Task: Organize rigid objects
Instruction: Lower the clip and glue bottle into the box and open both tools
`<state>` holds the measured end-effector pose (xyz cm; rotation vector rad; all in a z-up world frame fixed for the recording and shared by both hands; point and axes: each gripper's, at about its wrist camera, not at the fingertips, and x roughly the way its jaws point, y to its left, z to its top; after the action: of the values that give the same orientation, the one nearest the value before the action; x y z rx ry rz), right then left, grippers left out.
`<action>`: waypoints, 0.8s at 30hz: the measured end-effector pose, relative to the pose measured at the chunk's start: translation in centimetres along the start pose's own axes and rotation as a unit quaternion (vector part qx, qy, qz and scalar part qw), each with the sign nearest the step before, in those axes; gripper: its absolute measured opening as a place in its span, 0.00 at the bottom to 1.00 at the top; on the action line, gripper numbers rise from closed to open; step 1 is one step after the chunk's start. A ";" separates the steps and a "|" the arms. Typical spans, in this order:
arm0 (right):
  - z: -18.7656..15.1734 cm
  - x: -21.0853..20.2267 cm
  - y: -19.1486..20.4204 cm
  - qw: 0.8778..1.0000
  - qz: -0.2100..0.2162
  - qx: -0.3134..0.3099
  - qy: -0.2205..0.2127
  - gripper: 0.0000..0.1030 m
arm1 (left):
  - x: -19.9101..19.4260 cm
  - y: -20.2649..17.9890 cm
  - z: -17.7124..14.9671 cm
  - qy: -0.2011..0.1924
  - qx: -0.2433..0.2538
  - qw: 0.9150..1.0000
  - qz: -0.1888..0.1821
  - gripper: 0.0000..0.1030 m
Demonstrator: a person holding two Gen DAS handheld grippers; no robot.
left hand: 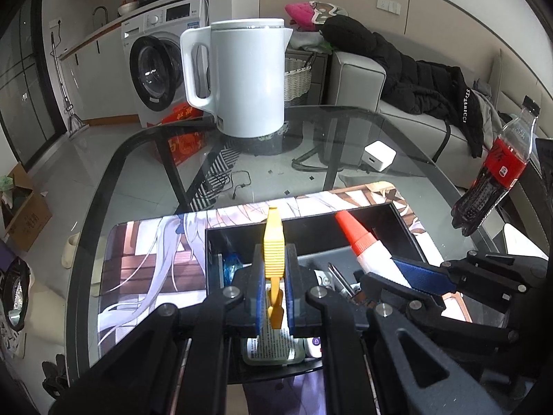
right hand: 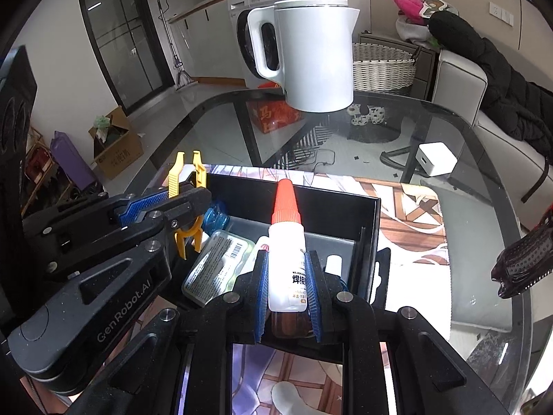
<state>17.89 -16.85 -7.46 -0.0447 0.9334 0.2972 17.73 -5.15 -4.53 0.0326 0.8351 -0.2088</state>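
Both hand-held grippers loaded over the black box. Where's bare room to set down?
Free: box floor at its right wall, and the mat right of the box. Crowded: left half, around the clear case and blue item.

Both wrist views look steeply down, close over the black box — sharing the kettle beyond.

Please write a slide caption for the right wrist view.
Right tool grips a red-capped glue bottle over the black box; left tool holds a yellow clip.
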 end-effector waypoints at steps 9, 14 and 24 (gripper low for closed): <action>-0.2 1.2 -0.5 0.999 0.002 0.007 0.035 0.19 | 1.7 -0.1 -0.6 0.043 0.007 0.999 0.004 0.07; -0.3 1.8 -0.4 0.999 0.002 0.006 0.047 0.19 | 2.4 -0.2 -0.9 0.063 0.007 0.998 0.001 0.07; -0.5 2.0 -0.4 0.999 0.001 0.006 0.051 0.19 | 3.5 0.0 -1.4 0.093 0.006 0.996 -0.001 0.07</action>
<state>18.76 -16.88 -9.38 -0.0481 1.0364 0.2931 18.97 -5.61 -8.09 0.0633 1.0186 -0.2149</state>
